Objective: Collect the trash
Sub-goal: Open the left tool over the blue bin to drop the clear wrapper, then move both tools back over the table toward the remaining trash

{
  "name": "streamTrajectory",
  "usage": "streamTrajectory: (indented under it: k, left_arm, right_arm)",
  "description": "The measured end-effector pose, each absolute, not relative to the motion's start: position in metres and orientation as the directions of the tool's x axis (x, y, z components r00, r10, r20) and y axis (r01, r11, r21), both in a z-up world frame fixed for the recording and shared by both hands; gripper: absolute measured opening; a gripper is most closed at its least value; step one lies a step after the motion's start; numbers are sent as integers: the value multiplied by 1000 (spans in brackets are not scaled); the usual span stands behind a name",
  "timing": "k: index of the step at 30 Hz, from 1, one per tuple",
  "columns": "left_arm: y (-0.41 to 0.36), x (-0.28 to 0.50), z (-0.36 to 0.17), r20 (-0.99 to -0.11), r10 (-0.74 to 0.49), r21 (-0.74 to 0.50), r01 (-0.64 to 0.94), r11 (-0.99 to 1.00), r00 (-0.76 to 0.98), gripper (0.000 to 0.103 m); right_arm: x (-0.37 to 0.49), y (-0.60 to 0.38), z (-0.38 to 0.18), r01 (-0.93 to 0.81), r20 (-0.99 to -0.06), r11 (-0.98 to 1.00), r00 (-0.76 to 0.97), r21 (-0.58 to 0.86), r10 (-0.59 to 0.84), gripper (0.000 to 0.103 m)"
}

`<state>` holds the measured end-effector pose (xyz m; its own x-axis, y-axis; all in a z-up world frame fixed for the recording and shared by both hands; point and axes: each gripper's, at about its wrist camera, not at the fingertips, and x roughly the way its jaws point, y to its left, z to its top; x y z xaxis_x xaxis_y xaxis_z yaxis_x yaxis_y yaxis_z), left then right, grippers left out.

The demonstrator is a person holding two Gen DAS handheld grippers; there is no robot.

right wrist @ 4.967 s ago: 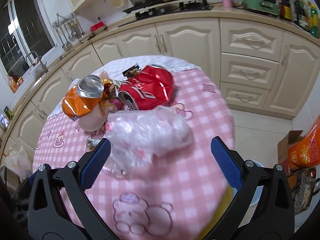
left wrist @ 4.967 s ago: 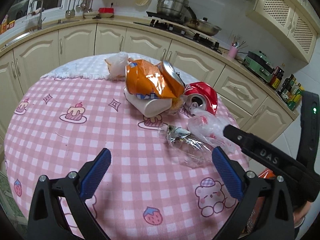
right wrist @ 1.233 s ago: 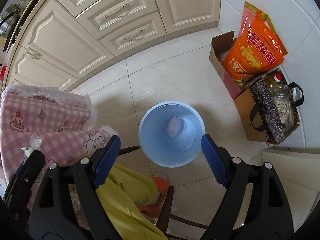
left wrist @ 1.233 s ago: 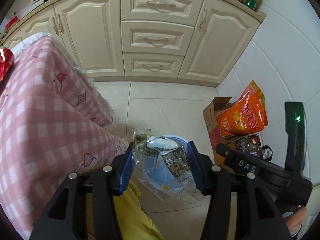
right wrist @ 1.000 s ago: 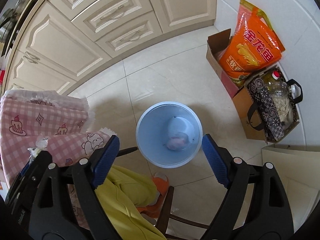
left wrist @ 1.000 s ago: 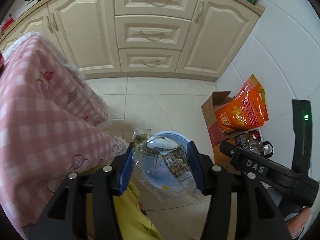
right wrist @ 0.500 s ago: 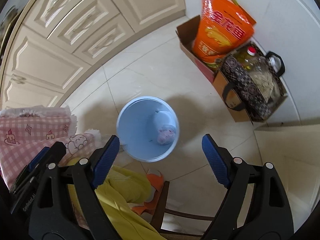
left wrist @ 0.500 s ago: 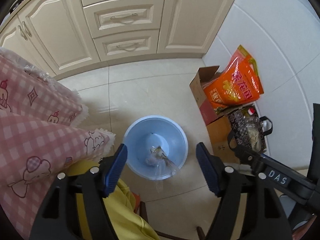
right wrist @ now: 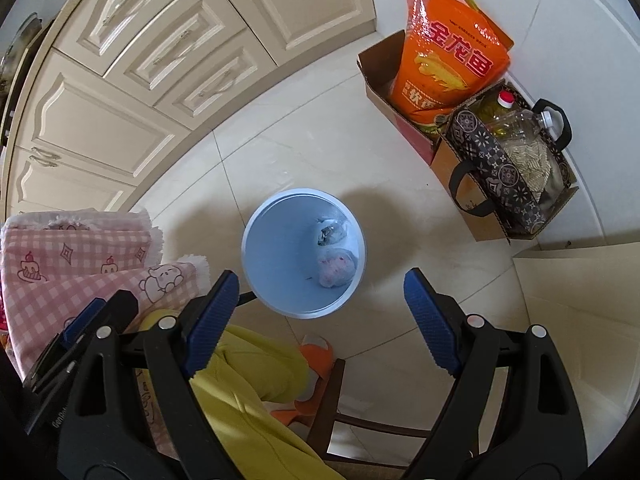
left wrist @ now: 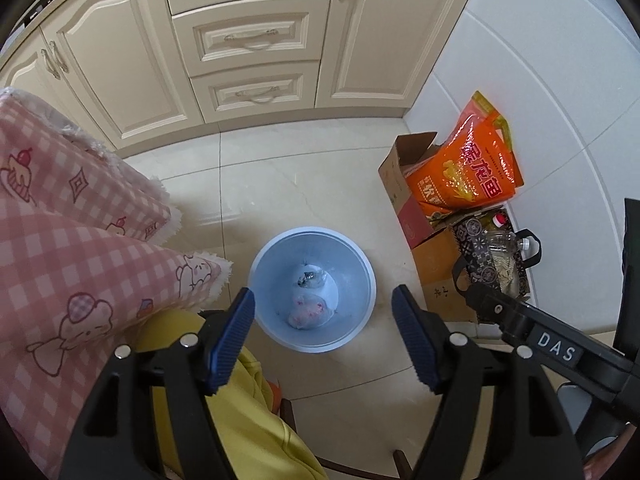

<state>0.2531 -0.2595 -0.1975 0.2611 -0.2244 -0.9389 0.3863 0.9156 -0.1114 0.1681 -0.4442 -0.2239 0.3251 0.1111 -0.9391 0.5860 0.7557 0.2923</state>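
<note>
A light blue bin (left wrist: pixel 360 276) (right wrist: pixel 260 256) stands on the tiled floor below both grippers. Inside it lie a pinkish crumpled plastic bag (left wrist: pixel 308 310) (right wrist: pixel 336 268) and a clear plastic wrapper (left wrist: pixel 310 278) (right wrist: pixel 330 232). My left gripper (left wrist: pixel 322 340) hangs above the bin's near side, open, with nothing between its blue pads. My right gripper (right wrist: pixel 320 320) is also open and empty, just above the bin's near rim. The right gripper's black body (left wrist: pixel 556 348) shows at the right of the left wrist view.
The pink checked tablecloth (left wrist: pixel 60 248) (right wrist: pixel 72 252) hangs at the left. A person's yellow trouser leg (left wrist: pixel 240 420) and an orange slipper (right wrist: pixel 316 350) are near the bin. A cardboard box with an orange sack (left wrist: pixel 468 176) and a patterned bag with bottles (right wrist: pixel 516 160) stand right; cream cabinets (left wrist: pixel 248 40) lie behind.
The left gripper opened and the clear wrapper it held dropped into the bin beside the pink bag. Both views swung so the bin sits more centred below.
</note>
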Motion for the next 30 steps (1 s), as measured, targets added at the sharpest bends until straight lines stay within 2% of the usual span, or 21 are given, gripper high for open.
streamTrajectory:
  k: [20,24,30]
  left_arm:
    - [-181,212,-112,-843,-337,-194,348,917,420,70]
    - [-156,203,-93,-810,-348,-208,323,923,473,74]
    - [-108,195,-69,-775,-367,-255,275,927,514,74]
  right_arm:
    - [155,-366,-135,457,-884,841,465,288,50,83]
    - [158,-340,-114,404,-863,868,503,289,53,83]
    - [165,-293,-88,308,-833,908,548,283,73,83]
